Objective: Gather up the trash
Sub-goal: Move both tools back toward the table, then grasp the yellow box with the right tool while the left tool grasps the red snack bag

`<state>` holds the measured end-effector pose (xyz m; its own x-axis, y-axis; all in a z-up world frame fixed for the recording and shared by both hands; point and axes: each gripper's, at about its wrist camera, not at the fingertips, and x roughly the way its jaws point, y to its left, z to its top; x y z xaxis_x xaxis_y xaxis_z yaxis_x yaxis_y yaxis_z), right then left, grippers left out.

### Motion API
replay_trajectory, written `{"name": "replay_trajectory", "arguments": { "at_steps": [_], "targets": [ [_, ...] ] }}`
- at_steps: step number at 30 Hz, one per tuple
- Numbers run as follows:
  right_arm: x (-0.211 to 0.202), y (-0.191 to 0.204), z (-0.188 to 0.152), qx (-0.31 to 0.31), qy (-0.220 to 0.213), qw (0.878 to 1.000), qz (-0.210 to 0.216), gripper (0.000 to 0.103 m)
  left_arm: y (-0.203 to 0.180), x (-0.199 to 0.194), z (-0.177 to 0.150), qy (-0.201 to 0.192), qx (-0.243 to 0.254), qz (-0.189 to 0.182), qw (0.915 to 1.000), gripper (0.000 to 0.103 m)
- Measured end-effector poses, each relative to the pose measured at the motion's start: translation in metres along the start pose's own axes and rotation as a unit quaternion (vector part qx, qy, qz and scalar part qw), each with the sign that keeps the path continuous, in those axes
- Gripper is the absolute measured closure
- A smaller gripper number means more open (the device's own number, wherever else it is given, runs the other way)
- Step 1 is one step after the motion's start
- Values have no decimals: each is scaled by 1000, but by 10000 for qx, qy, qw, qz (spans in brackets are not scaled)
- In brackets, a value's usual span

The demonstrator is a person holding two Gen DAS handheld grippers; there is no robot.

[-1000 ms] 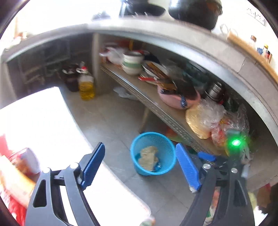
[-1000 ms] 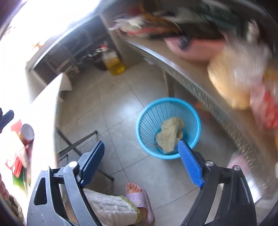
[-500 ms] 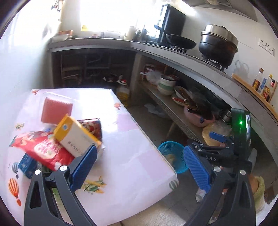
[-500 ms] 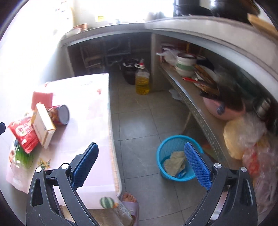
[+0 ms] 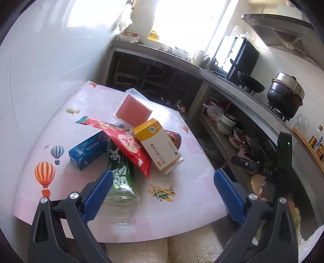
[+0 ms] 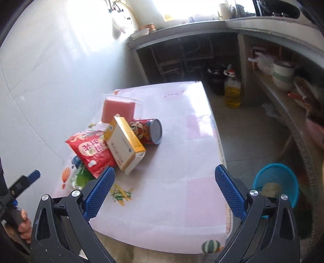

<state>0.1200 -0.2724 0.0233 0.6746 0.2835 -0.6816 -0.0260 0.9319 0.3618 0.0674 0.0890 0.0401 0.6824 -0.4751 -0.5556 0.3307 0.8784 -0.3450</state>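
Kitchen counter (image 5: 182, 194) still carries a heap of trash (image 5: 129, 141) while the blue bin (image 6: 275, 182) on the floor holds little, and both the left gripper (image 5: 162, 194) and right gripper (image 6: 165, 191) hang released, empty.

Strong daylight pours from the window (image 5: 188, 18) behind my counter, washing out the white wall (image 6: 60, 50) and glaring off the pale table (image 5: 182, 141). The shelves under the counter (image 6: 192, 58) sit in deep shadow. Both fisheye views bend straight edges and darken at the corners; focus is mostly sharp.
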Motion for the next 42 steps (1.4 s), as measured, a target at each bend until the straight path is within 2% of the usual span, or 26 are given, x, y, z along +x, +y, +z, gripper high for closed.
{"name": "replay_trajectory", "arguments": {
  "at_steps": [3, 5, 12, 20, 22, 32, 38, 42],
  "targets": [
    [30, 12, 15, 151, 417, 9963, 733, 8, 9, 1, -4, -12, -2, 137, 9999, 6],
    [52, 13, 25, 196, 617, 9927, 1015, 8, 16, 2, -5, -19, -75, 131, 9999, 6],
    [119, 14, 53, 246, 1207, 9809, 1505, 8, 29, 18, -3, 58, -114, 151, 9998, 6],
    [179, 17, 55, 380, 2049, 9584, 1948, 14, 36, 47, -7, 328, -114, 210, 9992, 6],
    [186, 23, 54, 299, 2169, 9551, 1997, 15, 37, 52, -9, 409, -83, 224, 9989, 6],
    [201, 42, 43, 152, 2502, 9461, 2050, 52, 44, 67, -19, 736, -35, 305, 9968, 6],
    [188, 55, 28, 151, 2378, 9502, 2010, 66, 46, 70, -10, 667, -159, 257, 9973, 6],
    [163, 66, 21, -70, 2150, 9617, 1700, 70, 49, 75, 7, 551, -382, 121, 9977, 6]
  ]
}}
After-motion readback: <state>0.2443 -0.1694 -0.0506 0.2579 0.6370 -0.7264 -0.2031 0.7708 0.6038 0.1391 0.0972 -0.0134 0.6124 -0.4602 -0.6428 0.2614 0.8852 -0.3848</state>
